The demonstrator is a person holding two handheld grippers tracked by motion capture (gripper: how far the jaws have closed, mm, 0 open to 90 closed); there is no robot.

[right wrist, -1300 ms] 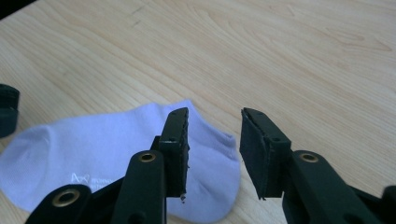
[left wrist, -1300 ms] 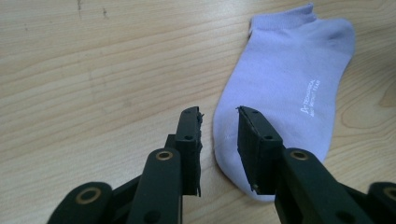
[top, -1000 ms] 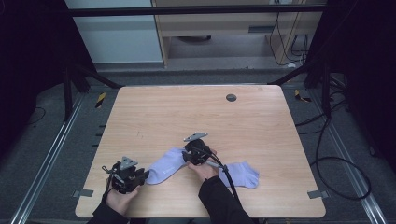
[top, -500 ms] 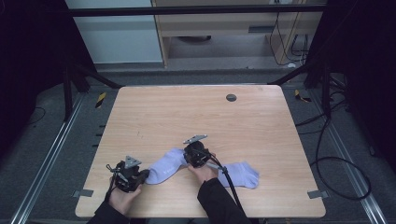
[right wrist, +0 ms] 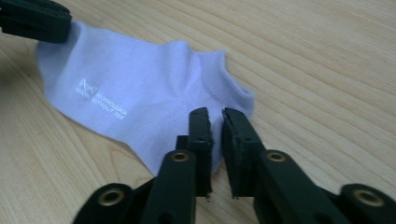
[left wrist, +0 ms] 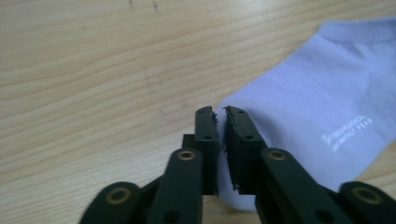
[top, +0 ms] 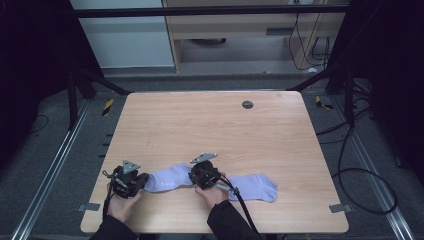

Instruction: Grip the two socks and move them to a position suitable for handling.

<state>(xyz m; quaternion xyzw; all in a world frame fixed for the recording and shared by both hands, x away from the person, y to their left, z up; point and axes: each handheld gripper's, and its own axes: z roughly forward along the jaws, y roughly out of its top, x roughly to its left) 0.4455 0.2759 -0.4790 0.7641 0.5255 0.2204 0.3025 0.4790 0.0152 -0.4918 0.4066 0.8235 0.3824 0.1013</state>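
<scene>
Your left gripper [left wrist: 220,112] pinches the toe of a sock [top: 172,177] on the desk [top: 210,120]. Your right gripper [right wrist: 215,114] pinches its cuff. Both have just eased slightly apart, narrow gaps with fabric between.

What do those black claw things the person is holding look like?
Each is black. The left gripper and the right gripper both carry a grey three-cornered plate on top. Up close, the jaws are flat black bars with brass-coloured rivets. A black cable trails from the right one. The sleeves are dark.
</scene>
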